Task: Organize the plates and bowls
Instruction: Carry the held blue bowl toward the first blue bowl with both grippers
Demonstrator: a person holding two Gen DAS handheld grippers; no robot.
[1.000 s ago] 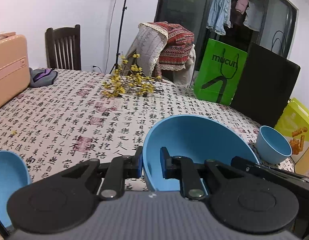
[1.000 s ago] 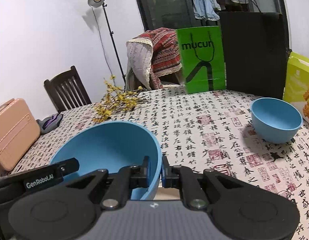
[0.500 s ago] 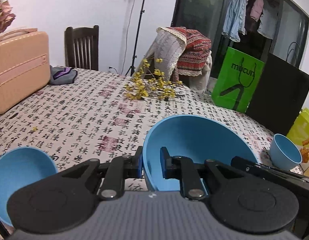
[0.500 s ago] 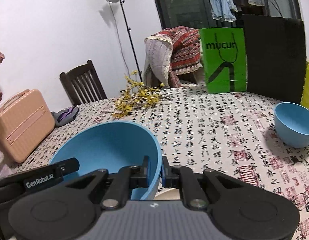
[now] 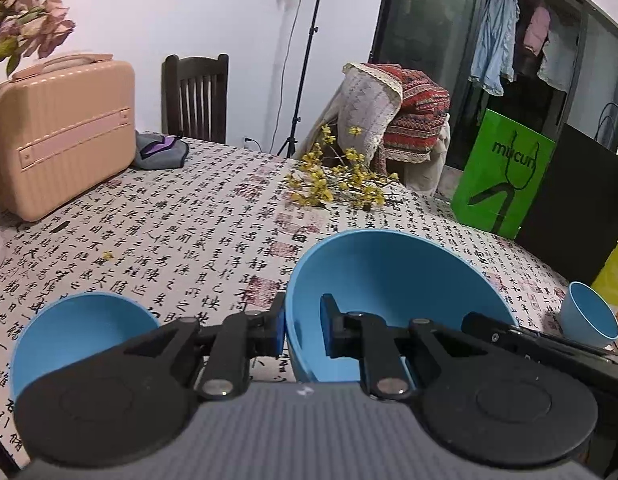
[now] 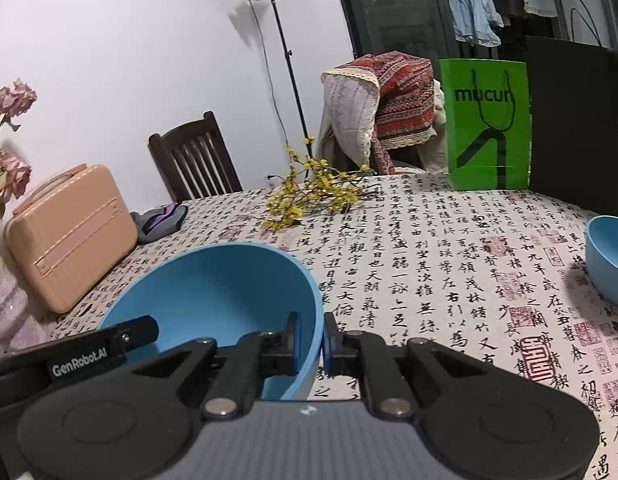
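Note:
A large blue bowl (image 5: 393, 276) (image 6: 217, 292) hangs above the patterned tablecloth (image 5: 197, 232), held at two sides of its rim. My left gripper (image 5: 303, 330) is shut on the bowl's left rim, one pad inside and one outside. On the right rim my right gripper (image 6: 311, 338) is shut the same way. A medium blue bowl (image 5: 81, 332) stands on the table at the lower left of the left wrist view. A small blue bowl (image 5: 589, 316) (image 6: 611, 264) stands far to the right.
A pink case (image 5: 65, 132) and a grey cloth (image 5: 161, 152) lie at the table's far left. Yellow flower twigs (image 5: 341, 184) lie at the far middle. A green bag (image 5: 505, 172) and a black bag (image 5: 573, 208) stand at the back right, with chairs behind.
Both grippers have carried the large bowl leftward over the table. The medium bowl at the lower left has come further into view, and the small bowl has slid toward the right edge.

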